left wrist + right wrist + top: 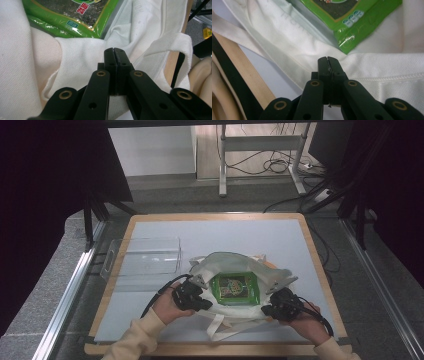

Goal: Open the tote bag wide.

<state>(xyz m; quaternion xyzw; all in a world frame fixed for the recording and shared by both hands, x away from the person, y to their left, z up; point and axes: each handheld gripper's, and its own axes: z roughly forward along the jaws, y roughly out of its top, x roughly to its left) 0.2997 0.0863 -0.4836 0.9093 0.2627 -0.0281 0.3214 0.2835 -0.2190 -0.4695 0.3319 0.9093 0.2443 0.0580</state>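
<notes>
Pale blue matting covers the wood-edged surface (150, 320), where a person's two hands come in from the near edge, each holding a black set of tongs. The left tongs (199, 292) sit at the near left side of a white cloth bag (225, 262), and in the left gripper view the jaws stand pressed together, clenched with no cloth visibly caught between their tips, the bag's fabric (82, 55) bunched just beyond them. The right tongs (272, 301) sit at the bag's near right side; in the right gripper view they too are clenched, the tips meeting above a stitched hem of the cloth (387, 67), and whether they pinch it cannot be told. Between the two tools, inside the bag's open mouth, lies a green snack packet (234, 288), flat and face up, its glossy corner showing in both gripper views (75, 15) (352, 22). A bag strap (220, 327) trails toward the near edge. Farther left, a clear plastic tray (145, 257) rests at the surface's left edge, well apart from the bag. Beyond the surface, cables (270, 167) lie on the floor beneath a metal frame (260, 145).
</notes>
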